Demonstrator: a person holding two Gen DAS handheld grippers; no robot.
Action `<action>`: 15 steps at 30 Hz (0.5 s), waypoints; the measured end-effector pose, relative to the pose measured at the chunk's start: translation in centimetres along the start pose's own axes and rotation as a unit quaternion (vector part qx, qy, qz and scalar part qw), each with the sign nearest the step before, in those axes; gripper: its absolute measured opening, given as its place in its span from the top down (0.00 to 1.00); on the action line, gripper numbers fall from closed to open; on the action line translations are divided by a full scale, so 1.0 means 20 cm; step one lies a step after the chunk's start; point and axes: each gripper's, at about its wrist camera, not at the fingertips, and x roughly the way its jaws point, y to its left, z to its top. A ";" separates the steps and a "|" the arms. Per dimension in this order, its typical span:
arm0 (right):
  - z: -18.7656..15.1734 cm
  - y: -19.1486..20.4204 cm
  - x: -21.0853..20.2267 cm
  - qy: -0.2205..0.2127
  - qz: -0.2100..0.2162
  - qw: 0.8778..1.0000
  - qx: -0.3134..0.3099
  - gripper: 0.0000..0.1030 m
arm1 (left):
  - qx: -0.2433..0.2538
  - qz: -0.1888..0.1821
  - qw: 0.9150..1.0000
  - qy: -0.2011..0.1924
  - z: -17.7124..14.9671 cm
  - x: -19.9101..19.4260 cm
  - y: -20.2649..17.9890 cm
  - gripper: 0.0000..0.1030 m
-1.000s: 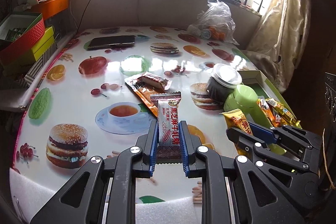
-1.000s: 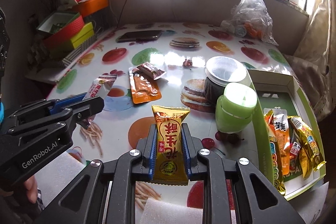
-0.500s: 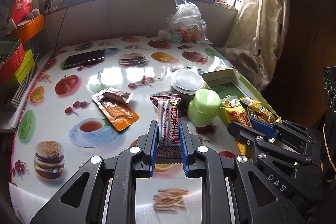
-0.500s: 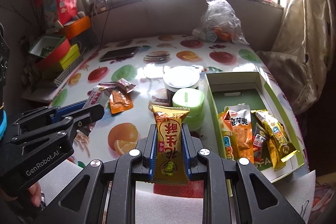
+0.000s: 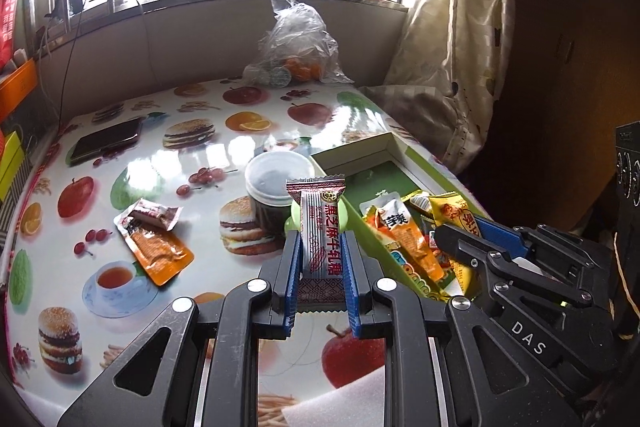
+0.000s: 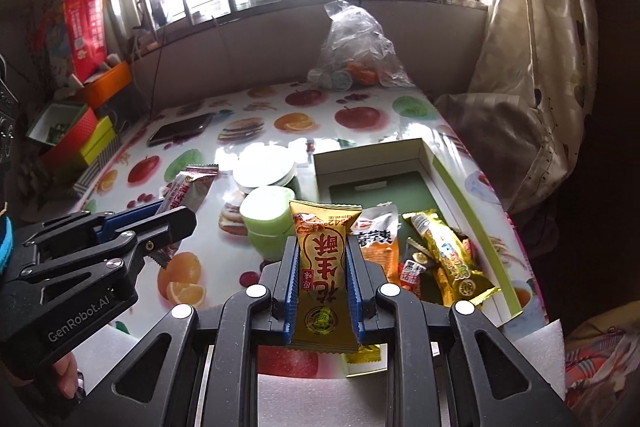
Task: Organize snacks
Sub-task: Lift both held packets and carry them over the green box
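**Ana:** While both packets are up in the air, where is the box they are going to?

**Ben:** From the right hand-held gripper [image 6: 322, 267], the green box [image 6: 452, 179] lies at about one o'clock, just past its tips, long side running away toward the window. This hand-held gripper is clamped on a yellow snack packet [image 6: 322, 259], held upright by its lower half. I judge it the nearer of the two to the box.

**Ana:** And the left one?

**Ben:** The left hand-held gripper [image 5: 320, 267] is closed on a red and white candy bar [image 5: 320, 227], also upright. For it the box sits at two o'clock, beyond a green cup [image 6: 266, 223] and a lidded jar [image 5: 278, 183].

**Ana:** What is already inside the box?

**Ben:** Several packets lie at its near end; the far end shows bare green floor.

**Ana:** And the surroundings?

**Ben:** A glossy table [image 5: 160, 163] printed with fruit and burgers. Two loose snacks, an orange pouch [image 5: 158, 251] and a small dark packet, rest at ten o'clock of the left hand-held gripper. A phone [image 5: 106, 141] and a plastic bag [image 5: 294, 47] sit farther back, under a barred window with a curtain at right.
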 end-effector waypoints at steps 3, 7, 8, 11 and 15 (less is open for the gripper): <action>0.01 -0.06 0.00 -0.002 -0.011 1.000 0.007 0.81 | 0.008 -0.006 1.000 0.002 0.03 0.03 -0.05 0.80; 0.03 -0.16 0.00 -0.007 -0.024 0.999 0.020 0.81 | 0.013 -0.017 1.000 0.008 0.07 0.09 -0.11 0.80; 0.03 -0.19 0.00 -0.007 -0.027 0.999 0.024 0.81 | 0.015 -0.018 1.000 0.008 0.08 0.10 -0.12 0.80; 0.03 -0.27 0.00 -0.009 -0.036 0.999 0.033 0.81 | 0.019 -0.028 0.999 0.011 0.11 0.15 -0.16 0.80; 0.03 -0.36 0.03 -0.002 -0.045 0.998 0.046 0.81 | 0.020 -0.036 0.999 0.021 0.13 0.22 -0.21 0.80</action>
